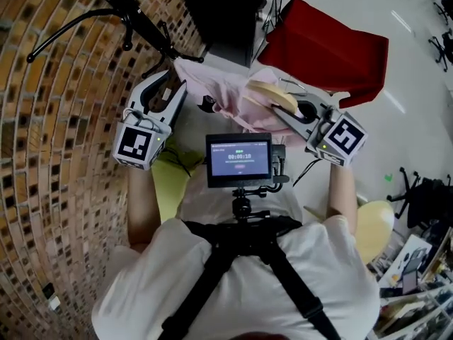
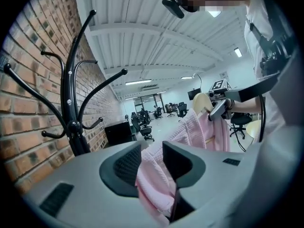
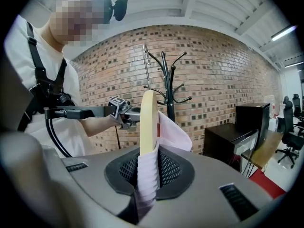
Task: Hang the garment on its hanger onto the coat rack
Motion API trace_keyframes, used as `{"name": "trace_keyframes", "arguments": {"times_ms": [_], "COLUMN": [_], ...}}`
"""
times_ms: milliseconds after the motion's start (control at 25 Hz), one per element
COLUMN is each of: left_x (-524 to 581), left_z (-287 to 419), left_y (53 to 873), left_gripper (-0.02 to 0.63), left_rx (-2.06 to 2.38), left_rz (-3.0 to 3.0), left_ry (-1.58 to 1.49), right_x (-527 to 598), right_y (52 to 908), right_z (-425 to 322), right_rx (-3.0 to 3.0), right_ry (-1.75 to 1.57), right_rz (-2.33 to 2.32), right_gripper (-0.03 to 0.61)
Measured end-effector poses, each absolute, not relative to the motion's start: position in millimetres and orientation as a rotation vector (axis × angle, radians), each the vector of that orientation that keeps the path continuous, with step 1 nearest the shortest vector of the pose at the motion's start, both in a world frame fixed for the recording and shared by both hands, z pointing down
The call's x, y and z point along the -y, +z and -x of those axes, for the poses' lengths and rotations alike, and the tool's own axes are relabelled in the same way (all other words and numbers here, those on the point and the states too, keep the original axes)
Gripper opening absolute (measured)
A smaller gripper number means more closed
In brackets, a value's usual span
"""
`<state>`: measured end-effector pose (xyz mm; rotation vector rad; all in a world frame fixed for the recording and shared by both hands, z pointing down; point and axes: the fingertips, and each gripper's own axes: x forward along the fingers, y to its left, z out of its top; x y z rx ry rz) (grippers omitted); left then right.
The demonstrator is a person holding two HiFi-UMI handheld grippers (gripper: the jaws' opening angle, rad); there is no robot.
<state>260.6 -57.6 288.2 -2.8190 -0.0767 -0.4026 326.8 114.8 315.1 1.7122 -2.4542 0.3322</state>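
Note:
A pink garment (image 1: 219, 94) hangs on a cream wooden hanger (image 1: 272, 94) between my two grippers. My left gripper (image 1: 173, 91) is shut on a fold of the pink cloth (image 2: 154, 175). My right gripper (image 1: 283, 108) is shut on the hanger's arm (image 3: 147, 118) and the cloth draped over it. The hanger's metal hook (image 3: 146, 65) points upward. The black coat rack (image 1: 134, 16) stands by the brick wall, ahead and left of the garment, with its curved pegs (image 2: 71, 103) bare. In the right gripper view the rack (image 3: 167, 80) rises just behind the hanger.
The brick wall (image 1: 56, 154) runs along the left. A black cabinet (image 1: 219, 13) stands behind the rack and a red seat (image 1: 325, 44) to its right. A small screen (image 1: 239, 159) sits on the person's chest rig. A yellow stool (image 1: 375, 222) is at the right.

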Motion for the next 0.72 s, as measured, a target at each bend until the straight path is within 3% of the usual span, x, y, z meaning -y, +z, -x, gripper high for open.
{"name": "trace_keyframes", "arguments": {"times_ms": [160, 280, 480, 720], "left_x": [26, 9, -32, -74], "left_z": [-313, -328, -381, -426], "left_y": [271, 270, 267, 289], "left_gripper": [0.145, 0.197, 0.225, 0.225], "left_rx": [0.095, 0.118, 0.092, 0.08], "left_rz": [2.731, 2.716, 2.716, 2.726], "left_ry": [-0.362, -0.398, -0.466, -0.576], "right_x": [-135, -143, -177, -210], "right_y": [312, 311, 305, 312], "right_z": [-378, -395, -458, -512], "right_rx": [2.485, 2.462, 2.483, 2.525], "right_ry": [0.3, 0.27, 0.226, 0.205], "right_rz": [-1.581, -1.479, -1.385, -1.278], "right_gripper": [0.009, 0.009, 0.009, 0.009]}}
